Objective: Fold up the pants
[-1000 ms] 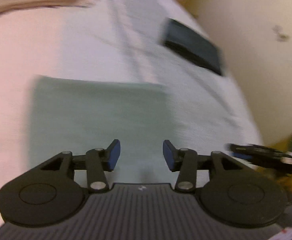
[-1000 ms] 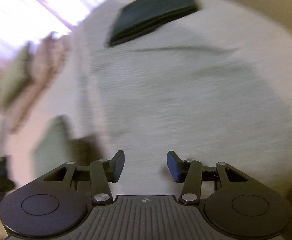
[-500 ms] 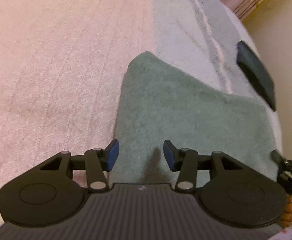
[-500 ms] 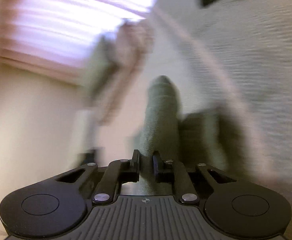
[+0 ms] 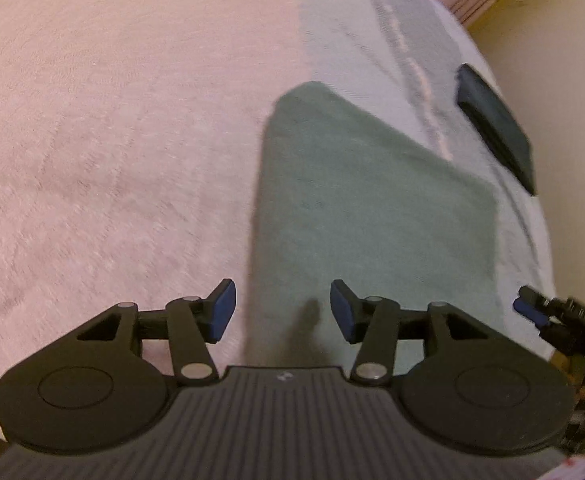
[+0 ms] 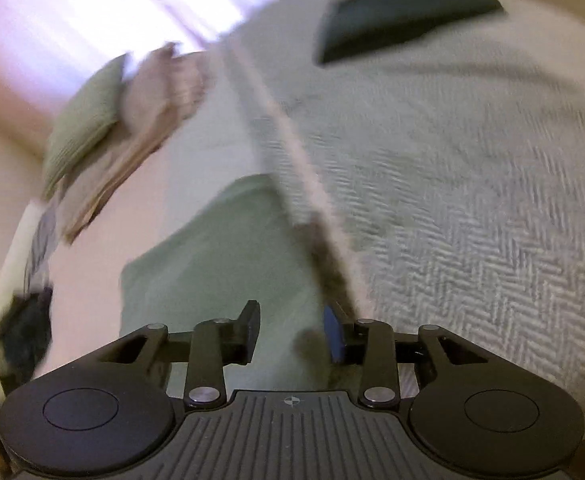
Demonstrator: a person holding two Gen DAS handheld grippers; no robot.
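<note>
The green pants lie flat on the bed as a folded rectangle; the right wrist view shows them blurred. My left gripper hovers open over their near left edge, nothing between its blue pads. My right gripper is open too, above the pants' near right side beside a pinkish seam in the blanket. One of the right gripper's fingers shows at the right edge of the left wrist view, just off the pants' right corner.
The bed has a pink cover on the left and a grey herringbone blanket on the right. A dark folded garment lies near the bed's right edge. A green pillow and beige cloth lie at the far end.
Half a second ago my right gripper was shut on a raised fold of the pants; now it is open and the pants lie flat. The left gripper stayed open, shifting slightly.
</note>
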